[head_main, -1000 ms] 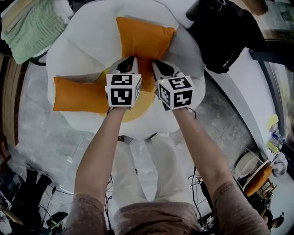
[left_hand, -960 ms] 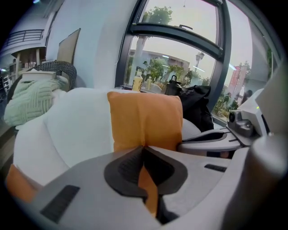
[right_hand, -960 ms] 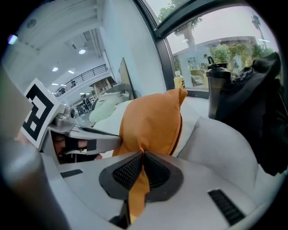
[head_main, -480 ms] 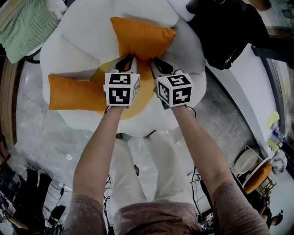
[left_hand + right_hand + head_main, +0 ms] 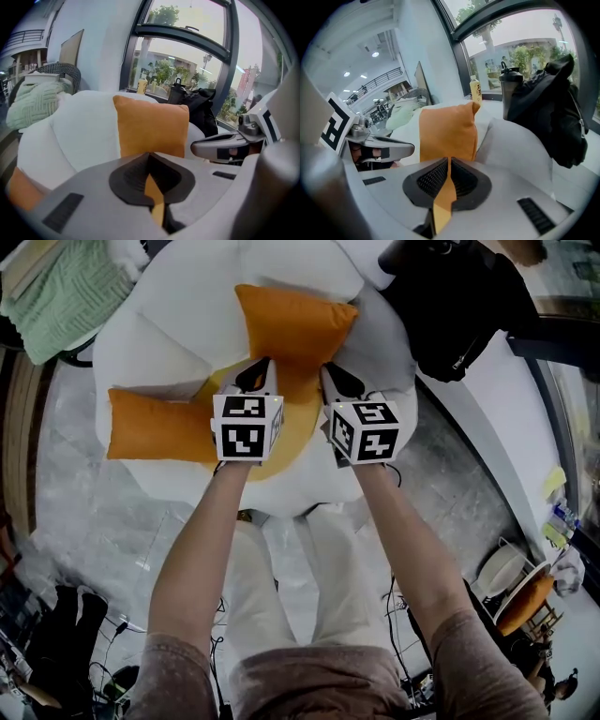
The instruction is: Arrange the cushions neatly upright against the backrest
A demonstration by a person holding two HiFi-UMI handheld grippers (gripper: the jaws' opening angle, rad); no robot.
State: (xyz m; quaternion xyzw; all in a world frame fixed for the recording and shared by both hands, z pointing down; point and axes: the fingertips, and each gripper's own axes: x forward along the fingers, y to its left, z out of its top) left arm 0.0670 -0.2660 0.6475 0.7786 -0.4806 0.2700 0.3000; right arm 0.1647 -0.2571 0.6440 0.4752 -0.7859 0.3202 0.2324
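The left gripper (image 5: 149, 158) and the right gripper (image 5: 448, 163) are each closed down to a slit, with a thin fold of orange fabric nipped between the pads; they hold the two lower corners of the upright orange cushion (image 5: 295, 320) — one corner apiece; that cushion stands against the white backrest (image 5: 178, 320); a second orange cushion (image 5: 157, 426) lies flat at the seat's left side.

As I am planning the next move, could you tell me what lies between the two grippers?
The lower part of the upright cushion lies between the left gripper and the right gripper; the head view shows this.
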